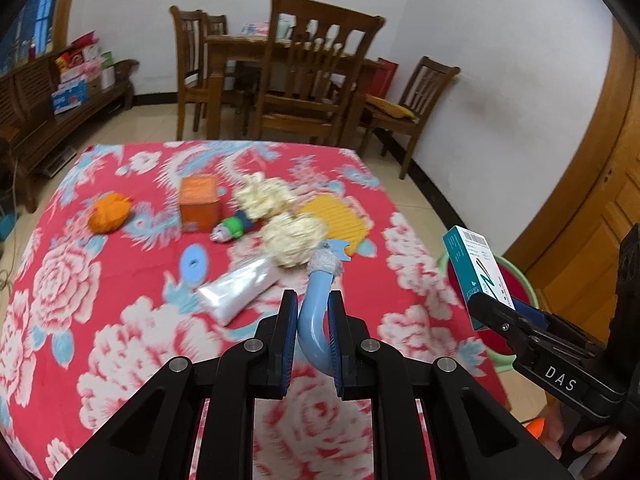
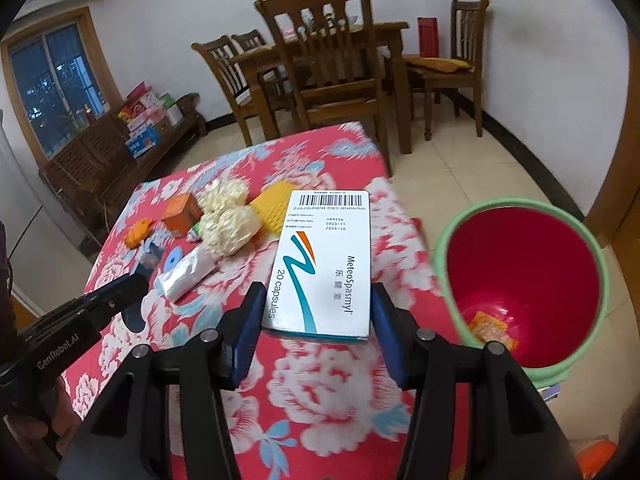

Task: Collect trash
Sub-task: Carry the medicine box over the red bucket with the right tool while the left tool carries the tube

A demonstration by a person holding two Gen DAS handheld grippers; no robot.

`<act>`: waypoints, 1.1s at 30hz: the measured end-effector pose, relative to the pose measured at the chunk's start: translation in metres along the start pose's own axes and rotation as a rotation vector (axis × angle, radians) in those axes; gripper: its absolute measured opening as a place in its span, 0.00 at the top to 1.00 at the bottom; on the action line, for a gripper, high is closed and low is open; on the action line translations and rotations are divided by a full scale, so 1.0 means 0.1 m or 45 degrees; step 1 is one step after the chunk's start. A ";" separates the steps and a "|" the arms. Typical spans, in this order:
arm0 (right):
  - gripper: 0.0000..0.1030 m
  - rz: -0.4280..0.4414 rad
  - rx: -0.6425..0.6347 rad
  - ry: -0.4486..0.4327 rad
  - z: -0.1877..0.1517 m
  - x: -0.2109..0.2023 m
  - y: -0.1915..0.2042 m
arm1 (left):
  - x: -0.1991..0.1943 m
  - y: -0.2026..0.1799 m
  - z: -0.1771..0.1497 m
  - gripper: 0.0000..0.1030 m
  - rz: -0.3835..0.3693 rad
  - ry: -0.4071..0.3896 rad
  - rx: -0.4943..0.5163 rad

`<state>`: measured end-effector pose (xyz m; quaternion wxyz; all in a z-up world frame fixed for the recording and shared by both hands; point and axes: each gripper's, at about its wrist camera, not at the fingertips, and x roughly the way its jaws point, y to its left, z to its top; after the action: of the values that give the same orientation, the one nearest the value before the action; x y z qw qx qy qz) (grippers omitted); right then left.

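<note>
- Left wrist view: left hand-held gripper (image 1: pixel 313 320) pinches a curved blue handle (image 1: pixel 311 320), centre frame.
- Right wrist view: right hand-held gripper (image 2: pixel 318 312) clamps a medicine box (image 2: pixel 324 264); red bin (image 2: pixel 524 280) at right.

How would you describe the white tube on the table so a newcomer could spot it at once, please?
On the red floral tablecloth, look just in front of the two cream fluffy balls. The white tube lies flat beside a blue disc; it is the only long, plain white item.
</note>
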<state>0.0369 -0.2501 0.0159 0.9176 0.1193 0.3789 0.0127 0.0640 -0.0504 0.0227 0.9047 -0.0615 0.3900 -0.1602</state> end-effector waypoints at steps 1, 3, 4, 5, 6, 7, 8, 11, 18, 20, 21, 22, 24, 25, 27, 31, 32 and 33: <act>0.47 -0.011 0.008 -0.011 0.01 -0.04 -0.06 | 0.00 -0.06 0.02 0.86 -0.010 0.000 0.012; 0.47 -0.027 0.024 -0.025 0.02 -0.10 -0.15 | 0.01 -0.15 0.06 0.86 -0.028 0.000 0.032; 0.47 -0.036 0.032 -0.032 0.03 -0.13 -0.20 | 0.02 -0.21 0.09 0.86 -0.040 0.000 0.044; 0.47 -0.044 0.040 -0.037 0.03 -0.16 -0.25 | 0.02 -0.25 0.10 0.86 -0.048 0.000 0.051; 0.47 -0.050 0.046 -0.041 0.03 -0.17 -0.29 | 0.03 -0.30 0.12 0.86 -0.060 0.000 0.059; 0.47 -0.063 0.058 -0.047 0.03 -0.20 -0.35 | 0.04 -0.36 0.14 0.86 -0.070 0.000 0.067; 0.47 -0.070 0.066 -0.049 0.03 -0.21 -0.39 | 0.05 -0.42 0.16 0.86 -0.082 0.000 0.080; 0.47 -0.094 0.107 -0.053 0.02 -0.24 -0.56 | 0.10 -0.60 0.19 0.86 -0.106 0.004 0.115; 0.47 -0.141 0.190 -0.047 -0.01 -0.24 -0.90 | 0.26 -0.94 0.21 0.86 -0.168 0.025 0.168; 0.47 -0.159 0.211 -0.043 -0.03 -0.24 -1.00 | 0.32 -1.02 0.21 0.86 -0.188 0.035 0.176; 0.47 -0.168 0.222 -0.040 -0.04 -0.23 -1.04 | 0.35 -1.06 0.20 0.86 -0.194 0.040 0.181; 0.47 -0.177 0.236 -0.035 -0.06 -0.22 -1.10 | 0.39 -1.10 0.20 0.86 -0.202 0.046 0.188; 0.47 -0.190 0.260 -0.026 -0.09 -0.21 -1.18 | 0.44 -1.18 0.19 0.86 -0.215 0.054 0.200; 0.47 -0.201 0.277 -0.018 -0.11 -0.19 -1.24 | 0.46 -1.21 0.18 0.86 -0.219 0.058 0.205; 0.47 -0.210 0.301 -0.009 -0.15 -0.18 -1.35 | 0.53 -1.30 0.16 0.86 -0.230 0.073 0.219; 0.47 -0.227 0.342 0.024 -0.21 -0.11 -1.51 | 0.64 -1.41 0.14 0.86 -0.251 0.090 0.234; 0.47 -0.230 0.349 0.032 -0.22 -0.09 -1.54 | 0.66 -1.43 0.14 0.86 -0.254 0.094 0.235; 0.47 -0.233 0.354 0.037 -0.23 -0.07 -1.56 | 0.70 -1.45 0.13 0.86 -0.259 0.100 0.236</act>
<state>0.0055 -0.3979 -0.0302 0.8841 0.2100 0.3994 -0.1216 0.0833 -0.2108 0.0181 0.8696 -0.0106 0.4004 -0.2886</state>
